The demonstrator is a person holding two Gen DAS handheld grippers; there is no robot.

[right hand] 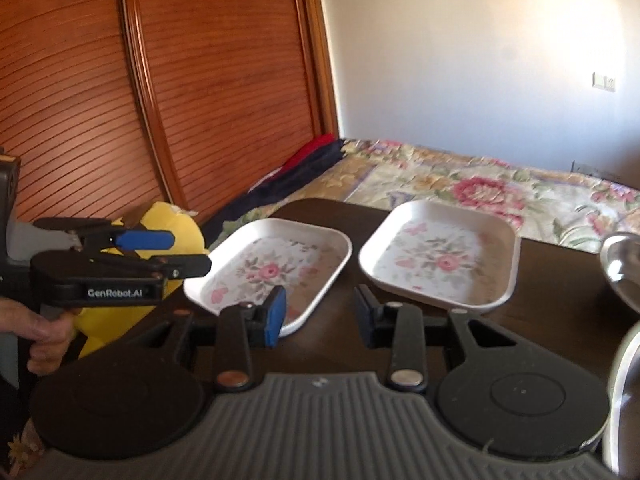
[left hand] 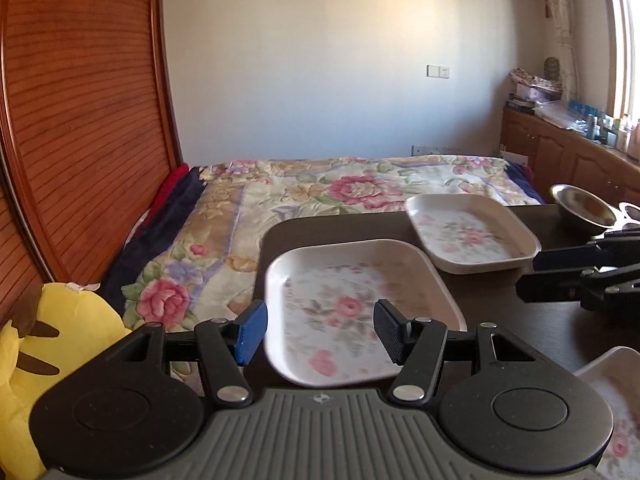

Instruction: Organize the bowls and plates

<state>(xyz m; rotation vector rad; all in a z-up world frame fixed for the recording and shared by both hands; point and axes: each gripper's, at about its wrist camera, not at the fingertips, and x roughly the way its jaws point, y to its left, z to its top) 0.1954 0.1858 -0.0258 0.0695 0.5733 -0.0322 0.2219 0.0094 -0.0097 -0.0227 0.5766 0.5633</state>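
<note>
Two square white plates with pink flower prints sit on a dark table (left hand: pixel 500 312). The near plate (left hand: pixel 360 312) (right hand: pixel 272 268) lies just ahead of my open left gripper (left hand: pixel 320 330), whose fingers straddle its near edge without touching. The far plate (left hand: pixel 472 232) (right hand: pixel 440 256) sits behind it to the right. A steel bowl (left hand: pixel 580 208) (right hand: pixel 620 268) stands at the far right. My right gripper (right hand: pixel 320 312) is open and empty above the table between the two plates; it shows from the side in the left wrist view (left hand: pixel 532 276). The left gripper (right hand: pixel 192 252) shows at the left.
A third floral plate (left hand: pixel 616 400) peeks in at the lower right. A bed with a floral cover (left hand: pixel 320 192) lies beyond the table. A wooden slatted wardrobe (right hand: pixel 120 100) and a yellow plush toy (left hand: pixel 48 360) stand left. A cluttered cabinet (left hand: pixel 568 148) runs along the right wall.
</note>
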